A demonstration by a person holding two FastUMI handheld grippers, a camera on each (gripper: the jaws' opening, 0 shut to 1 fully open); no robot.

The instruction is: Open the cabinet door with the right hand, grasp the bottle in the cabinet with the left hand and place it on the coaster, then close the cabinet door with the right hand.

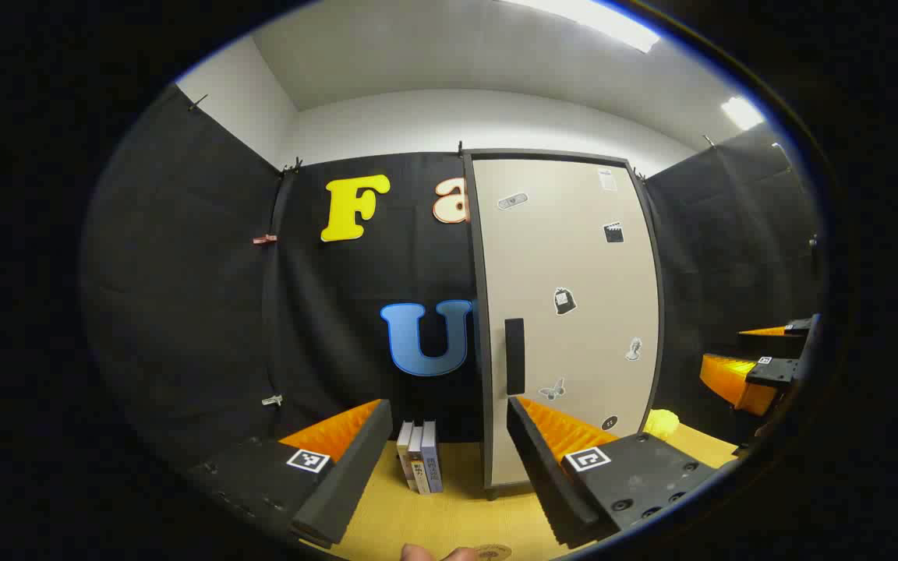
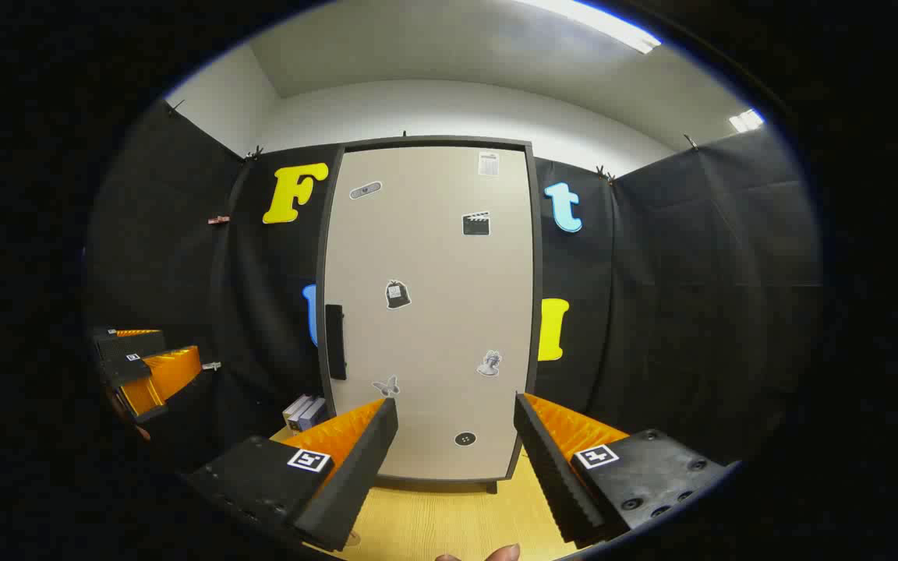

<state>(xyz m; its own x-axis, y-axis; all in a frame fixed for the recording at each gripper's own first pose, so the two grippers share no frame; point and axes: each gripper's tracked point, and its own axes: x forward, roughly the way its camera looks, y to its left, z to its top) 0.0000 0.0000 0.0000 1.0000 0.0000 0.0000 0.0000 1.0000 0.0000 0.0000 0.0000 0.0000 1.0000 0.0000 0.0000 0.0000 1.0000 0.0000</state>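
My left gripper (image 1: 445, 467) and right gripper (image 2: 453, 467) both gape wide, holding nothing. The cabinet door (image 2: 433, 312) stands closed ahead, handle (image 2: 334, 341) on its left edge. Books (image 1: 419, 466) stand just beside the cabinet on the table (image 1: 449, 522).

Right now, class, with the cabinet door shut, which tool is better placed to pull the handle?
Right: the right tool squarely faces the door, with the handle just left, fingers apart.

The yellow wooden table (image 1: 457, 518) carries the cabinet (image 1: 566, 312) (door shut), upright books (image 1: 418, 456) and a coaster (image 1: 493, 552).
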